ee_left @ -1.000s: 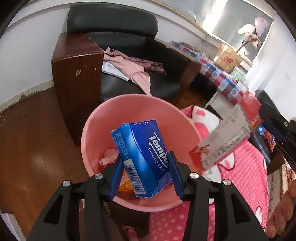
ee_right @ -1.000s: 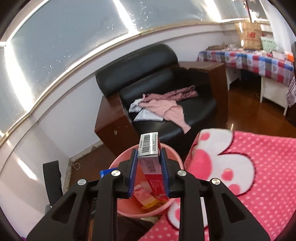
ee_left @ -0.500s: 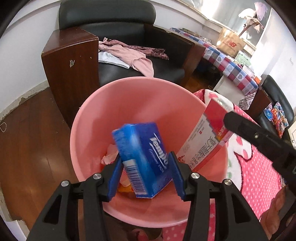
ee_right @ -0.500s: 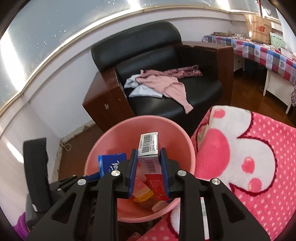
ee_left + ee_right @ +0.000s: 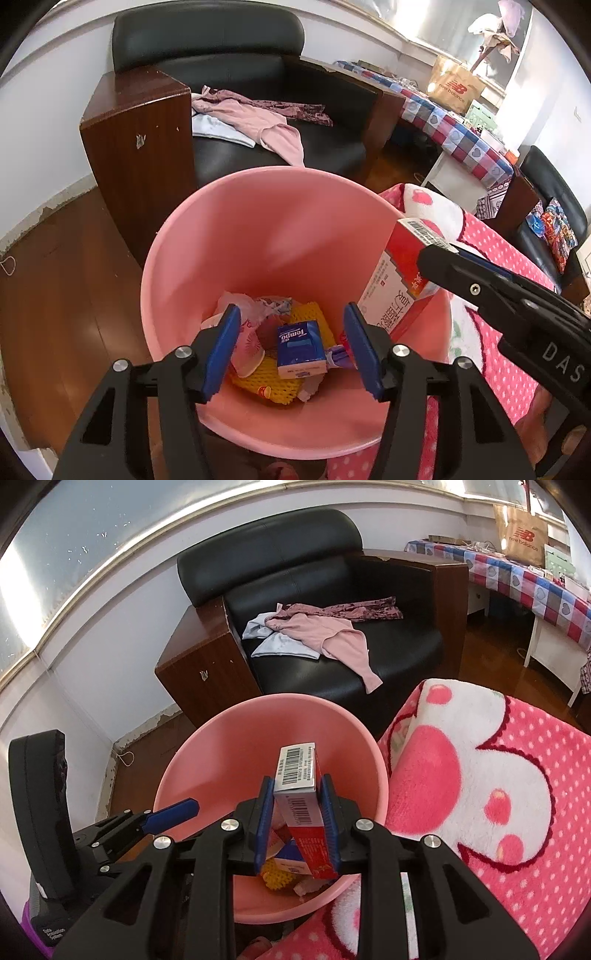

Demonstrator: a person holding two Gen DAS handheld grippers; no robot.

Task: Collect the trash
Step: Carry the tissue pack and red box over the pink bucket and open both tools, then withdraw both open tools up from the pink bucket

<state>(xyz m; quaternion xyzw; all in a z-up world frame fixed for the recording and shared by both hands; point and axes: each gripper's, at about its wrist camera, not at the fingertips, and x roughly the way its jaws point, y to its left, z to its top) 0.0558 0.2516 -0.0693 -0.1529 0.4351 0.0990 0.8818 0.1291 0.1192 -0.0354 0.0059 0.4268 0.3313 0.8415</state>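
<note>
Your left hand-held gripper (image 5: 291, 347) is spread wide with nothing between its blue pads (image 5: 221, 350). It sits over the near rim of the round pink plastic bin (image 5: 258, 236).

The blue Tempo tissue pack (image 5: 300, 349) lies loose at the bottom of the bin, directly below and ahead of your left fingers. It rests on a yellow foam mesh sleeve (image 5: 273, 380), with crumpled white and pink wrappers (image 5: 247, 314) just to its left.

Your right hand-held gripper (image 5: 297, 825) is clamped on the red and white cardboard box with barcode label (image 5: 297, 779). The box stands nearly upright between the pads, barcode end pointing up and away from you, lower end dipping below the bin rim. From the left wrist view the same box (image 5: 397, 280) hangs over the bin's right edge, tilted, with the right gripper's fingers crossing it.

The left gripper's blue fingertip (image 5: 173, 814) shows at the bin's left rim in the right wrist view, well apart from the box.

A pink polka-dot fleece blanket (image 5: 498, 775) sits just right of the bin. A black leather armchair (image 5: 332, 602) with pink clothes (image 5: 332, 635) on its seat stands beyond the bin.
</note>
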